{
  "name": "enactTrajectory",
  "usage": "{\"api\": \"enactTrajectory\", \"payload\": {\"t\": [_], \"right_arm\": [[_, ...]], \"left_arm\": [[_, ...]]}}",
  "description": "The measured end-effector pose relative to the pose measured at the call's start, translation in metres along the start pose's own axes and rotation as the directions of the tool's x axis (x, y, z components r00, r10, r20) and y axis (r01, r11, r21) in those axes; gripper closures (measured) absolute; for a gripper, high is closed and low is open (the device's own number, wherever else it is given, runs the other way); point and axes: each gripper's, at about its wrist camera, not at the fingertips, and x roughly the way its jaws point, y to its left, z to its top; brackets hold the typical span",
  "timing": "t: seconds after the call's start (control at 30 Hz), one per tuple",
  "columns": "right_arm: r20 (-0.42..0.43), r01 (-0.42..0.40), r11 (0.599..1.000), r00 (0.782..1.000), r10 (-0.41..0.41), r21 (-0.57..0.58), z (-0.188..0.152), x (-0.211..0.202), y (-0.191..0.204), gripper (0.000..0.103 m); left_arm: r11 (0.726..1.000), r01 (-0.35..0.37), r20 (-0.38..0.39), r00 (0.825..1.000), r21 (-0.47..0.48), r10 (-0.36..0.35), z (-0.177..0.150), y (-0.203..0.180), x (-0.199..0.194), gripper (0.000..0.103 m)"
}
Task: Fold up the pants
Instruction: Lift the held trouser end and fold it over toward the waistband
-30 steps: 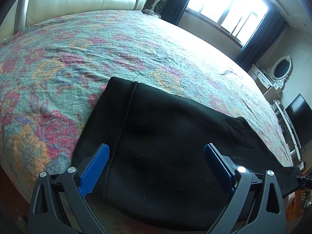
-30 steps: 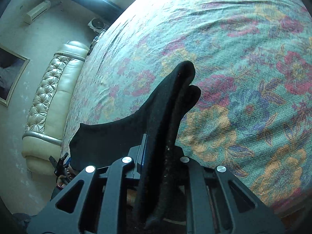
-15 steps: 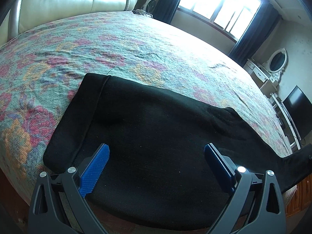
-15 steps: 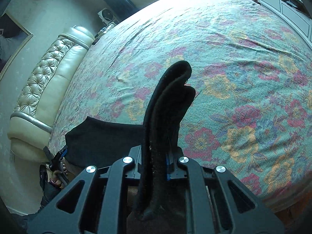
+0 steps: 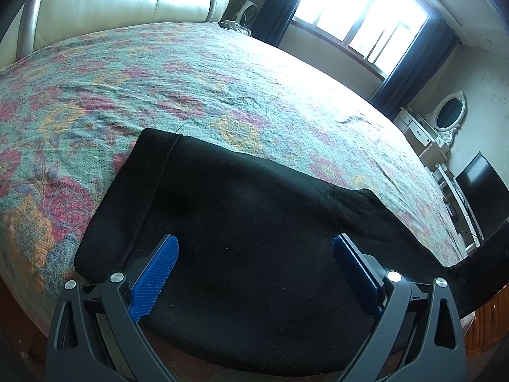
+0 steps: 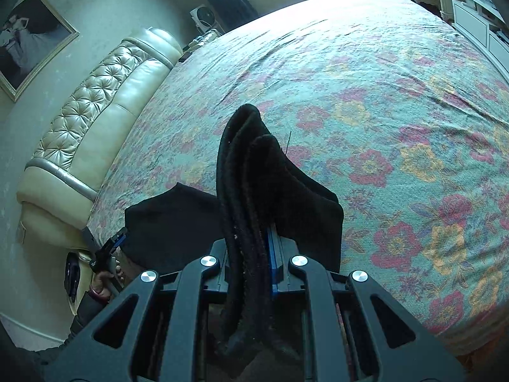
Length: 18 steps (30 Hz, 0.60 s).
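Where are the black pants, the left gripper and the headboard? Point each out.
black pants [image 5: 241, 242]: left wrist view, flat middle of the fabric.
left gripper [image 5: 254, 261]: left wrist view, midway between the open blue fingertips.
headboard [image 6: 105, 108]: right wrist view, tufted cream padding.

Left gripper: jaws spread wide, 2 blue pads well apart, nothing between them, tilted downward. Right gripper: jaws closed tight, clamping bunched black pants, pointed forward and raised.
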Motion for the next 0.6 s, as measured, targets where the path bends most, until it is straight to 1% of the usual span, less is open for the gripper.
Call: {"api": "enactTrajectory", "payload": {"t": [0.23, 0.37, 0.5, 0.6], "right_arm": [[-0.013, -0.022, 1.0, 1.0, 0.022, -0.012, 0.0, 0.024, 0.035, 0.09], [-0.034, -0.035, 0.999, 0.999, 0.034, -0.029, -0.001, 0.041, 0.058, 0.09], [-0.057, -0.046, 0.998, 0.997, 0.043, -0.048, -0.002, 0.061, 0.078, 0.09], [-0.074, -0.059, 0.997, 0.996, 0.055, -0.051, -0.006, 0.076, 0.09, 0.09]], "left_arm": [[0.996, -0.015, -0.005, 1.0, 0.092, 0.016, 0.003, -0.015, -0.008, 0.006], [0.995, 0.044, -0.006, 0.999, 0.09, -0.043, 0.003, -0.025, -0.019, 0.006], [0.988, 0.135, -0.018, 0.991, 0.074, -0.134, 0.0, -0.039, -0.028, 0.006], [0.982, 0.164, -0.031, 0.986, 0.091, -0.162, -0.005, -0.05, -0.031, 0.006]]}}
